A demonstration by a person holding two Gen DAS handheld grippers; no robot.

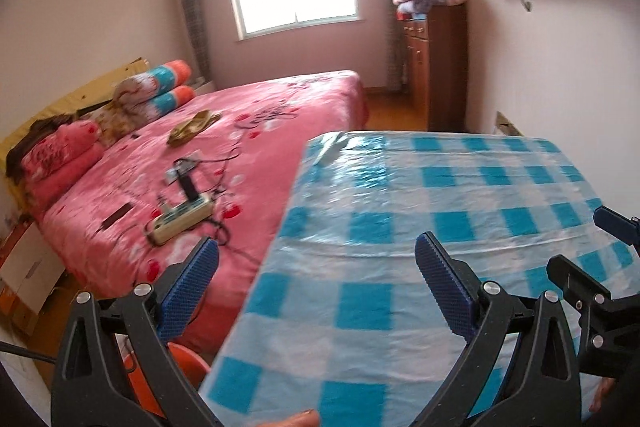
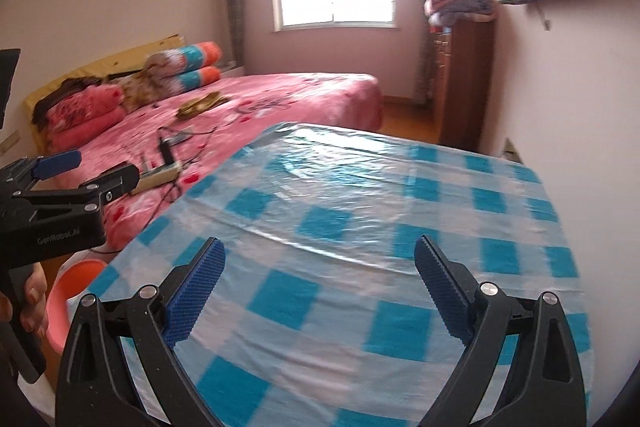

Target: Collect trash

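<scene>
1. The left gripper [image 1: 316,259] fills the bottom of the left wrist view with its jaws spread wide. Nothing sits between the blue ribbed pads [image 1: 192,291], so it is released and empty.
2. Its left pad hangs out past the table's left edge, over the gap toward the bed; its right pad is above the checked cloth. I cannot tell whether either pad touches the cloth.
3. The right gripper [image 2: 320,259] shows the same in its own view: jaws wide apart, blue pads [image 2: 196,295] bare, gripping nothing, both fingers above the tabletop.
4. From the right wrist view the left gripper appears again at mid-left of the frame, held by a hand [image 2: 30,301] at lower left, to the left of the table.
5. The table [image 2: 360,227] takes up the lower centre and right of both views, under a blue-and-white checked cloth with a shiny plastic film. The visible part of it carries no objects.
6. No piece of trash can be made out anywhere on the table; both views are somewhat blurred.
7. An orange-pink basin [image 2: 68,291] sits low at the table's left corner, in the lower left of the frame.
8. The pink bed [image 1: 248,131] lies at left centre, with a power strip [image 1: 184,219] and cables on it.
</scene>
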